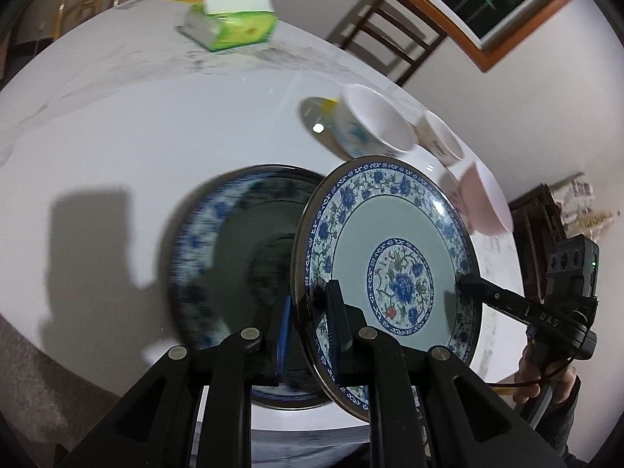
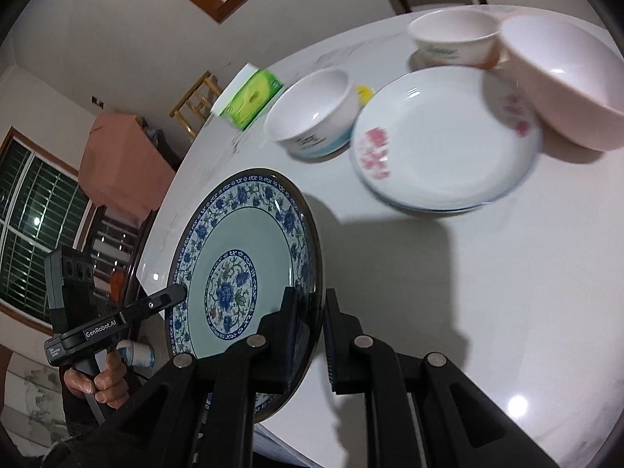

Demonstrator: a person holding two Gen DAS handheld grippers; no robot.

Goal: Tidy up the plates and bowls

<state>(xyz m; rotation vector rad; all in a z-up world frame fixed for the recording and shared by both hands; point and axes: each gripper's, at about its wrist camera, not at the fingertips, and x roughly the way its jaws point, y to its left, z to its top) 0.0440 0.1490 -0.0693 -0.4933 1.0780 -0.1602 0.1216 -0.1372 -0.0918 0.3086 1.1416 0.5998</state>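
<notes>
We hold one blue-floral round ceramic plate (image 1: 390, 257) clamped by both grippers, left (image 1: 308, 335) and right (image 2: 308, 335), above its twin (image 1: 234, 257) near the table (image 1: 156, 124) edge; bowls (image 2: 312, 113) unsorted.

1. Patterned plate (image 1: 390, 273) held tilted above the table (image 1: 136, 136), left gripper (image 1: 308, 312) and right gripper (image 2: 308, 312) on opposite rims.
2. Second plate (image 1: 218, 273) lies on the table under it.
3. Three bowls (image 2: 312, 117) ring a shallow plate (image 2: 440, 144) further back.
4. Tissue pack (image 1: 230, 19) beyond, near the far edge.
</notes>
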